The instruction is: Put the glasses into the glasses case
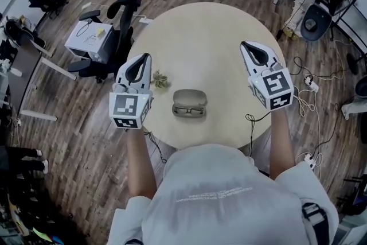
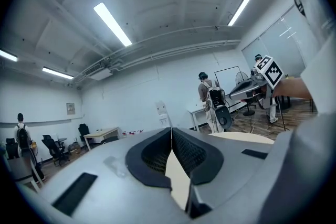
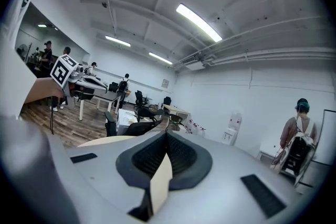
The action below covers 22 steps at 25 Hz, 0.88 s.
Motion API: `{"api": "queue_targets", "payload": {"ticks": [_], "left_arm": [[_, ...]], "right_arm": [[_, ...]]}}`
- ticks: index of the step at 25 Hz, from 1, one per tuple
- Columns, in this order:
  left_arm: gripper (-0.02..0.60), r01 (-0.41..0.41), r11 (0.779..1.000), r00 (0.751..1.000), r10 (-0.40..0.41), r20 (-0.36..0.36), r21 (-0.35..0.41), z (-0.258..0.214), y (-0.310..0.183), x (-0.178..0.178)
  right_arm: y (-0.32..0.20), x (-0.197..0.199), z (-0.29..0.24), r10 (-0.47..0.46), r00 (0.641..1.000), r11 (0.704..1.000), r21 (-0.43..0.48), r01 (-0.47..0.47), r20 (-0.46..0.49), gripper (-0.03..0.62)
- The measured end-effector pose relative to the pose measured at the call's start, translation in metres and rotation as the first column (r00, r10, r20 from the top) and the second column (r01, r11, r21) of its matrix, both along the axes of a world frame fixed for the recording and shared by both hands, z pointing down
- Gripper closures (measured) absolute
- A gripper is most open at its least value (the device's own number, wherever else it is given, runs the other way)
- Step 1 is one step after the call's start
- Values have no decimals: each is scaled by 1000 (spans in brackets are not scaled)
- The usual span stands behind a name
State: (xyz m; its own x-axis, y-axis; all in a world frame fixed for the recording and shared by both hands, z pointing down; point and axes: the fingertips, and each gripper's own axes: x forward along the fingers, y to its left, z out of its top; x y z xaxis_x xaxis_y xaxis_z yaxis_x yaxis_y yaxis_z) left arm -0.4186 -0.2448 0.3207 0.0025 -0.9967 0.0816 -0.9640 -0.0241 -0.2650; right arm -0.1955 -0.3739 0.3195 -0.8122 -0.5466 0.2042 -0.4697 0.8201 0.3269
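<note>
In the head view an open grey-green glasses case [image 1: 189, 104] lies on the round beige table [image 1: 200, 31] near its front edge, and a pair of glasses [image 1: 189, 111] rests inside it. My left gripper [image 1: 140, 65] hovers to the left of the case, apart from it. Its jaws are shut and hold nothing, which the left gripper view confirms for the left gripper [image 2: 171, 131]. My right gripper [image 1: 254, 52] is held off to the right of the case, also shut and empty, as the right gripper [image 3: 166, 135] appears in its own view. Neither gripper view shows the case.
A small greenish object [image 1: 159, 80] lies on the table just beyond the left gripper. A black office chair [image 1: 120, 14] and a white cabinet [image 1: 89, 37] stand to the table's left. Cables [image 1: 309, 89] trail on the wooden floor at right. People stand in the background.
</note>
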Motion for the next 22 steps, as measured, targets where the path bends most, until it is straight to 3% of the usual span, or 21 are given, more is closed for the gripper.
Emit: {"api": "queue_targets", "payload": {"ticks": [22], "left_arm": [[566, -31, 999, 999, 32, 9, -26, 14, 9, 17]], "right_arm": [[16, -1, 8, -11, 1000, 1000, 6, 11, -25, 592]]}}
